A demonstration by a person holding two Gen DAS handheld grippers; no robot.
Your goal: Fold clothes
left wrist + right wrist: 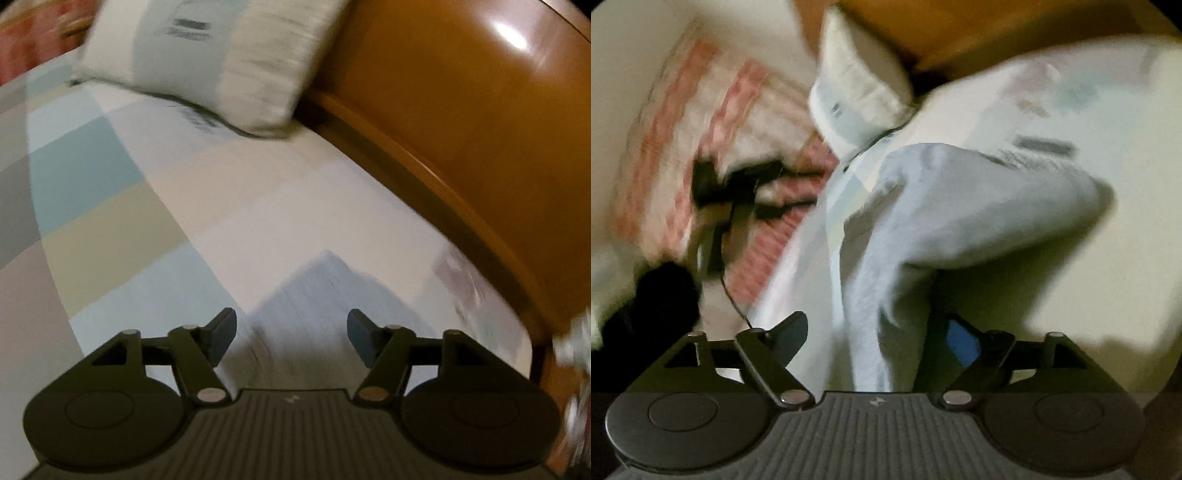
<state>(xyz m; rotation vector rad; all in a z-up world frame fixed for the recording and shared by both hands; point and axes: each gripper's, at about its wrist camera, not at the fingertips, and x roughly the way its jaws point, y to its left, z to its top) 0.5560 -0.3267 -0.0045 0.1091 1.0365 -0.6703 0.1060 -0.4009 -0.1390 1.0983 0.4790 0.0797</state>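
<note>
Right wrist view: the right gripper (875,343) stands wide, the pale garment (960,206) draped loose between its fingers, seemingly let go to settle on the bed (1108,110). The left gripper (291,336), parted and empty, hovers above a fold (325,284).

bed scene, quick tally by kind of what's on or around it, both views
pillow: 1
pale blue garment: 1
patchwork bedsheet: 1
wooden headboard: 1
red and white checked cloth: 1
tongs: 2, left tongs open over the sheet, right tongs open with the garment hanging between them
total: 7
</note>
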